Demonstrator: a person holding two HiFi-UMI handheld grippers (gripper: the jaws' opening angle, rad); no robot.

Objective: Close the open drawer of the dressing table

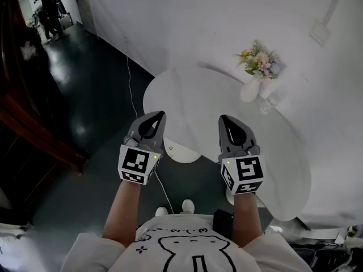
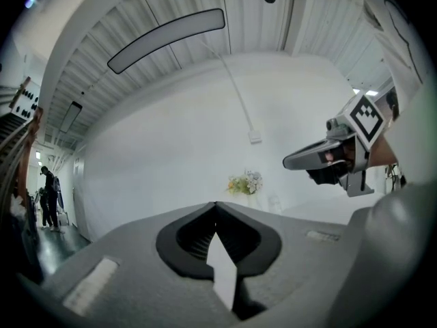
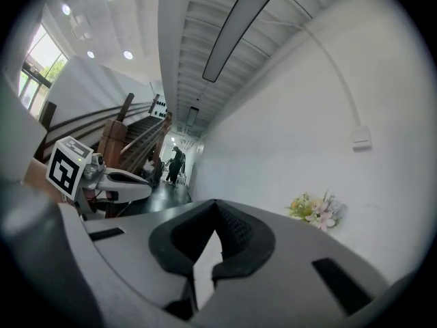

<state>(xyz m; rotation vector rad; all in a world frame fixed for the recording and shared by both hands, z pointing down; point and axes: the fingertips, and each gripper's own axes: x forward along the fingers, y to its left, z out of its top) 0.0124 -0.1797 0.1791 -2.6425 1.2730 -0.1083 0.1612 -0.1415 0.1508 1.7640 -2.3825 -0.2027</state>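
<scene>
Looking down from the head view, both grippers hover side by side above the near edge of the white dressing table [image 1: 193,95], whose rounded top carries a bunch of flowers [image 1: 261,61] in a white vase [image 1: 249,89] at its far side. The left gripper [image 1: 160,114] and the right gripper [image 1: 222,118] point forward and stand apart from each other, touching nothing. The drawer cannot be picked out beneath the top from this angle.

In the left gripper view, the left gripper [image 2: 216,205] has its jaws pressed together at the tips, with nothing between them (only the pale wall shows through the hollow behind the tips). The right gripper [image 2: 290,161] hangs in the air to the right, and the flowers [image 2: 244,183] stand far ahead against the wall.

In the right gripper view, the right gripper [image 3: 216,203] is likewise drawn together tip to tip and empty. The left gripper [image 3: 149,186] shows at the left, the flowers [image 3: 315,210] at the right.
</scene>
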